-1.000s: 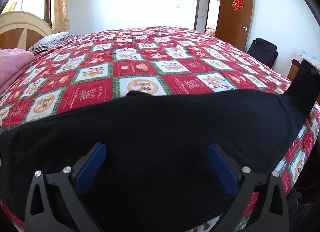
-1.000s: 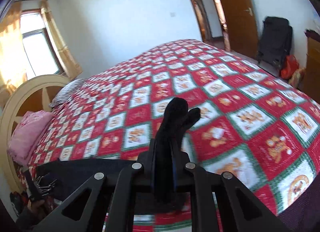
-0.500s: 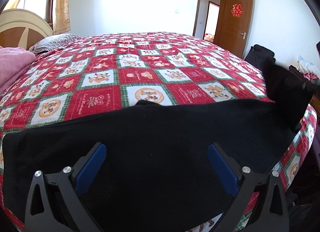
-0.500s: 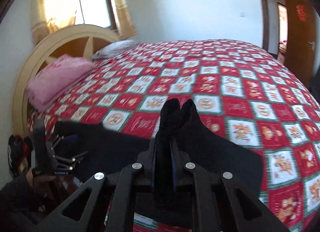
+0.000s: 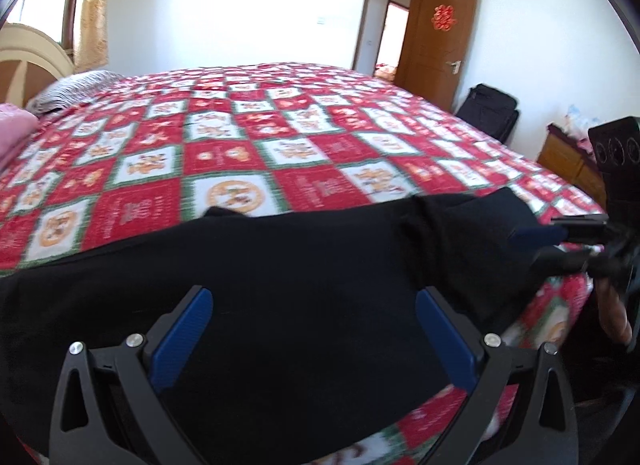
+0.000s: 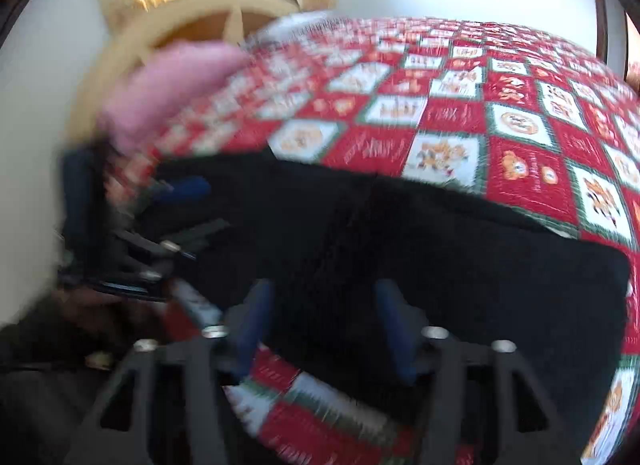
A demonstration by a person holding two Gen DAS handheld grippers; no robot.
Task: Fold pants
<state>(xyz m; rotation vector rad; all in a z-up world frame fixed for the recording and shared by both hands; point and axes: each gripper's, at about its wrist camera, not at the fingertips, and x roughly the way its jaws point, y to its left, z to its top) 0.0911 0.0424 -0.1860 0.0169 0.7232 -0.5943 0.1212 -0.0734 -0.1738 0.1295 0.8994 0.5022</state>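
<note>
Black pants (image 5: 280, 285) lie across the near edge of the red patchwork bedspread (image 5: 240, 145). Their right end is folded back onto the rest (image 5: 460, 225). My left gripper (image 5: 312, 293) hovers open over the middle of the pants, blue pads wide apart and nothing between them. My right gripper (image 6: 324, 285) is opening: its blue pads stand apart over the black cloth (image 6: 440, 257) and no longer pinch it. The left wrist view catches the right gripper (image 5: 548, 241) at the folded end. In the blurred right wrist view, the left gripper (image 6: 192, 205) sits at the left.
A pink blanket (image 6: 168, 89) and a striped pillow (image 5: 76, 85) lie by the wooden headboard (image 6: 192, 13). Beyond the bed are an open brown door (image 5: 440, 37), a black suitcase (image 5: 492, 109) and a wooden nightstand (image 5: 564, 153). A person's hand (image 5: 612, 313) is at the right.
My right gripper carried the pant end leftward and down onto the rest of the pants, then its jaws parted and released the cloth. My left gripper stayed open in place.
</note>
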